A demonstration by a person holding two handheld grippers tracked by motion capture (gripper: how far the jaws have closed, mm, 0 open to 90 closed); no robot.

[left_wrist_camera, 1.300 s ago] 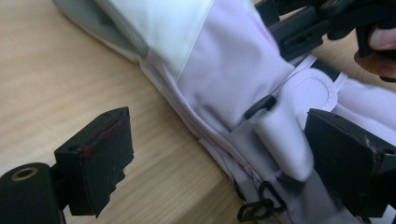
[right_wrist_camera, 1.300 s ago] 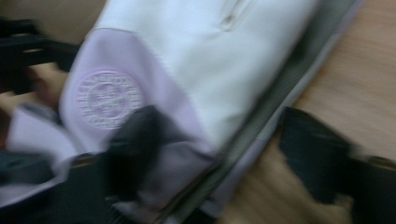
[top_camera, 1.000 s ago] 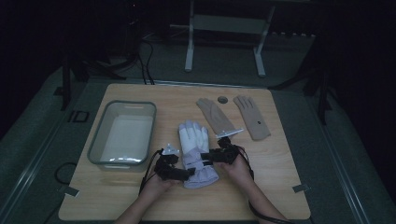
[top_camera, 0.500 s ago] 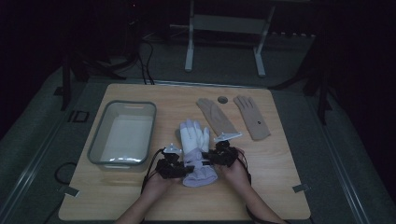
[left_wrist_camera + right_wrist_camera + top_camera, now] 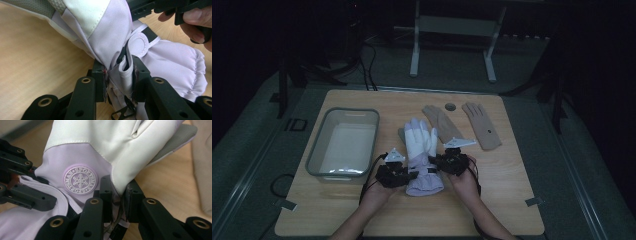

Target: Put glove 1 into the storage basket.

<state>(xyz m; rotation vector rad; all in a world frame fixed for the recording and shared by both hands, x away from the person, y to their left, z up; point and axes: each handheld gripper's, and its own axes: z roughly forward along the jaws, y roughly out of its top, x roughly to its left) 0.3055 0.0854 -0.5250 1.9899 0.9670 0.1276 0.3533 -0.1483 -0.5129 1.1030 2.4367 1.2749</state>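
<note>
While both jaw pairs pinch its wrist, padded lilac-and-white ski glove (image 5: pixel 422 155) has bunched slightly shorter between left gripper (image 5: pixel 409 175) and right gripper (image 5: pixel 438 161); folding likely underway.

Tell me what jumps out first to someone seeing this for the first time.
The white-and-lilac ski glove at the table's middle, pinched at its wrist from both sides by the left gripper and right gripper. Its round snowflake badge stands out in the right gripper view. Left sits a clear bin; behind lie two tan gloves.

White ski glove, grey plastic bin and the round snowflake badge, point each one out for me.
white ski glove (image 5: pixel 419 142), high view, on its palm area.
grey plastic bin (image 5: pixel 315 159), high view, on its left rim.
snowflake badge (image 5: pixel 80 180), right gripper view, on its centre.
</note>
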